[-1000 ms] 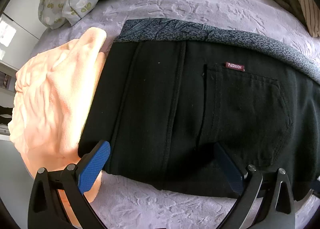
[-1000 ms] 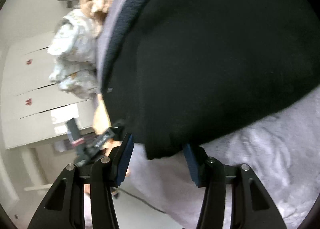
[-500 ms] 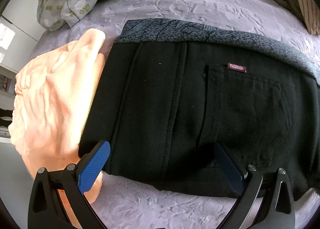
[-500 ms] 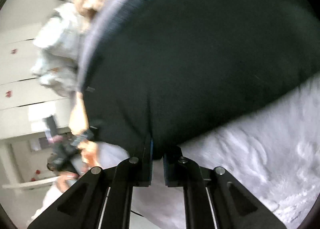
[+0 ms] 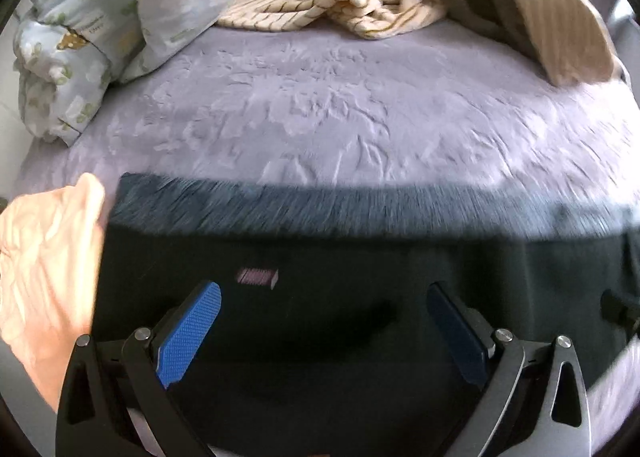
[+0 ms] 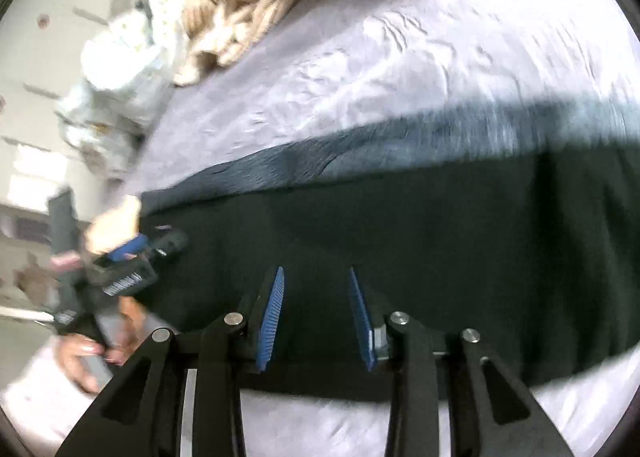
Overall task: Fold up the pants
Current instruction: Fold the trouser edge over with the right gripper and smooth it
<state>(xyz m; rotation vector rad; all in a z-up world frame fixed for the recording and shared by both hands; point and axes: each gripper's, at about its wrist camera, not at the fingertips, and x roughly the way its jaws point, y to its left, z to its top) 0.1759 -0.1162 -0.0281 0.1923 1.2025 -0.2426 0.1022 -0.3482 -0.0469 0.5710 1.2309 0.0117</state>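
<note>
Pants point(image 5: 360, 337) folded flat, lower half of frame, on purple bed point(image 5: 340, 105). L gripper point(image 5: 324, 329) jaws wide, empty. R gripper point(image 6: 316, 317) jaws just opened partway, nothing held. Looks nearly done; maybe 1 more fold.

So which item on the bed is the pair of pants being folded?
Start at the lilac bedspread, with a heap of floral and striped bedding at its far side. Nearer the camera a flat dark slab lies across it: the black pants. Unlike the peach garment beside them, they have a grey patterned waistband and a small label.
</note>
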